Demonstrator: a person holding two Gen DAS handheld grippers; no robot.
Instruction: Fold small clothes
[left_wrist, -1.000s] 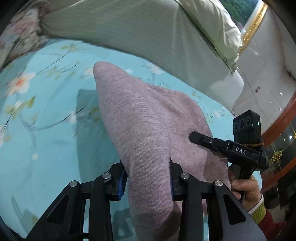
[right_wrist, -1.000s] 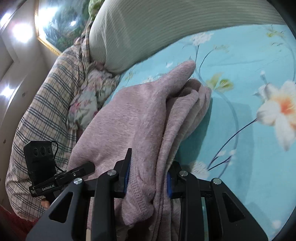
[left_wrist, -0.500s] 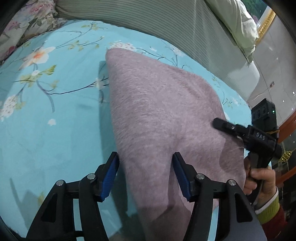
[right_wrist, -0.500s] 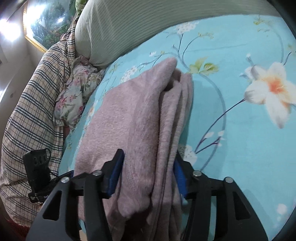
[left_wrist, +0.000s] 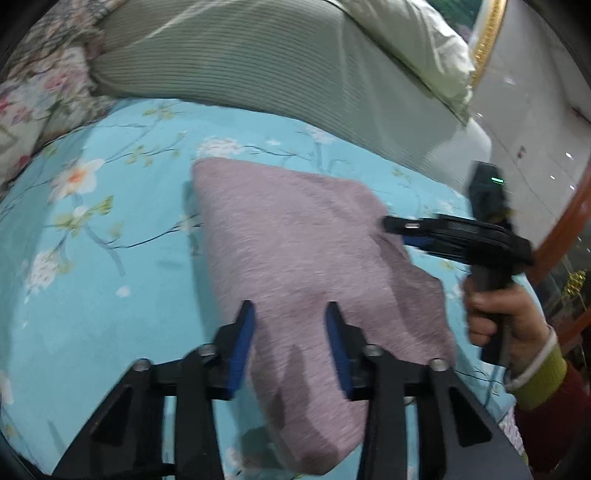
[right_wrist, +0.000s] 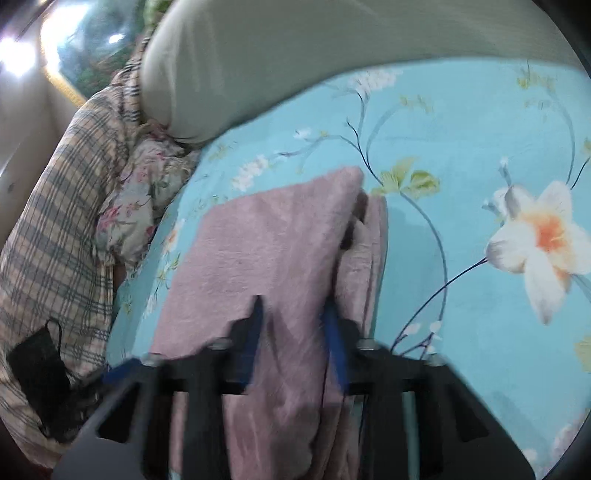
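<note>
A folded mauve knit garment (left_wrist: 295, 240) lies flat on the turquoise flowered bed sheet (left_wrist: 110, 277). My left gripper (left_wrist: 291, 332) hovers over its near edge. The jaws are closing, the cloth shows beneath the gap, and the pads do not press on it. In the right wrist view the same garment (right_wrist: 273, 240) shows its layered folded edge on the right. My right gripper (right_wrist: 293, 325) hangs over that end, blurred, jaws closing and not pinching the cloth. From the left wrist view the right gripper (left_wrist: 399, 232) is held in a hand (left_wrist: 498, 314) at the garment's right side.
A ribbed grey-green pillow (left_wrist: 258, 62) runs along the far side of the bed. Flowered bedding (left_wrist: 33, 96) is bunched at the left. A plaid blanket (right_wrist: 55, 240) and flowered cloth (right_wrist: 140, 206) lie left of the garment. A white wall (left_wrist: 535, 122) and wooden trim stand at the right.
Both grippers let go of the lifted garment, which now lies flat on the sheet. The jaws spread wide, then narrowed again. Both hands drew back a little.
</note>
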